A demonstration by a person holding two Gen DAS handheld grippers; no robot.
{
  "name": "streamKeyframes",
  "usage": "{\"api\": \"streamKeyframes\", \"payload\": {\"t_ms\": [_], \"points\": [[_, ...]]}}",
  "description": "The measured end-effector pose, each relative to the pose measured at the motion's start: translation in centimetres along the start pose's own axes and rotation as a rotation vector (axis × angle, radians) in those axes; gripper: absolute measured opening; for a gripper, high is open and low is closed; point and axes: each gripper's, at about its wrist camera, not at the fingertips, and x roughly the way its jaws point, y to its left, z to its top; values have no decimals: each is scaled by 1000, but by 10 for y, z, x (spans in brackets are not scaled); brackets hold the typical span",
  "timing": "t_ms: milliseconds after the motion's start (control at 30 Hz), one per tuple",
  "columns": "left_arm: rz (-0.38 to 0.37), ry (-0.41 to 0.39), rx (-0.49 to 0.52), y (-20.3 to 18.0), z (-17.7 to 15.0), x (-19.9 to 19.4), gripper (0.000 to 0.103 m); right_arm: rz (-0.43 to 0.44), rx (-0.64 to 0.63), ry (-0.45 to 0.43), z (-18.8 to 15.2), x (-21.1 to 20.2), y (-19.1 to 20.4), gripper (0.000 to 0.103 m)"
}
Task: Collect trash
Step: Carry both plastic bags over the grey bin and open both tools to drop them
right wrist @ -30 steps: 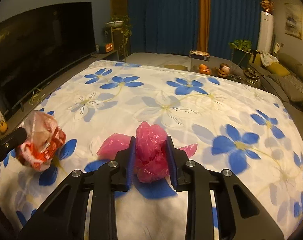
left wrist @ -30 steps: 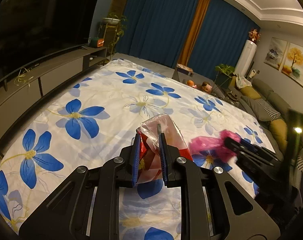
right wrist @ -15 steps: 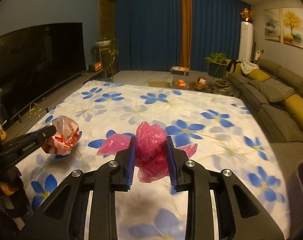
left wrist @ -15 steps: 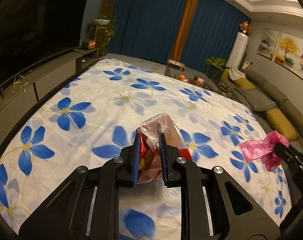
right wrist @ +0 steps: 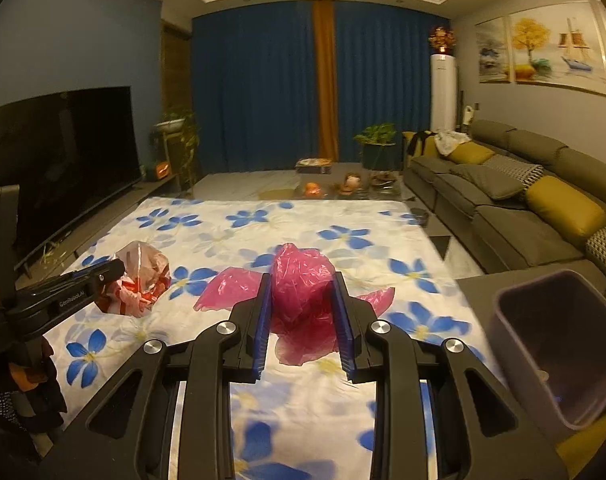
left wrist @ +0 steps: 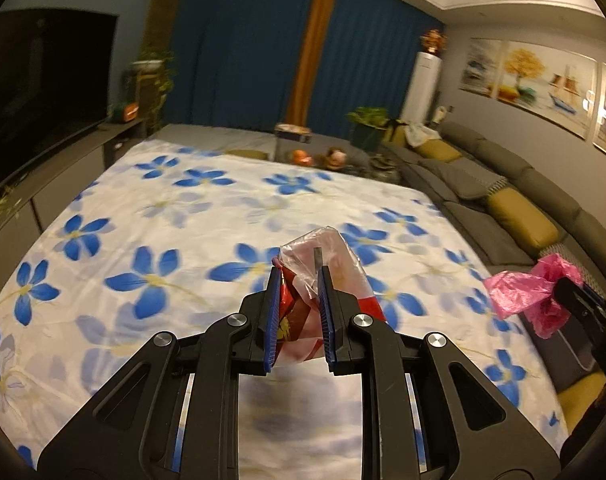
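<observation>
The dark bin [right wrist: 559, 356] beyond the right edge of the flowered sheet [right wrist: 303, 240] holds one small scrap at its bottom. My right hand-held gripper [right wrist: 303, 320] pinches a crumpled pink plastic bag [right wrist: 303, 292] above the sheet. My left hand-held gripper [left wrist: 299, 312] clamps a clear bag [left wrist: 323, 264] with red-and-white wrappers inside.

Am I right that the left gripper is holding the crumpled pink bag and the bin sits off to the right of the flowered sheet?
Not quite: the left gripper is shut on the clear red-and-white bag, as the left wrist view shows. The pink bag is in the right gripper. The bin does sit to the right of the flowered sheet.
</observation>
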Motion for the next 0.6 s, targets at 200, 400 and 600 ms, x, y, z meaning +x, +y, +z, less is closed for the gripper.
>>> {"api": "streamKeyframes", "payload": {"t_ms": [200,400,600], "points": [[-75,-1,74,-57,-4,-6,17,-61,38,-22,-9,-24,-36,29],[-152,8,131,-111,-8,-6,17,-116,73,-44,-14,-42,-71,29],[-227,10,197,-164,-10,-4,17,-177,116,-69,-21,-56,-108,29]]}}
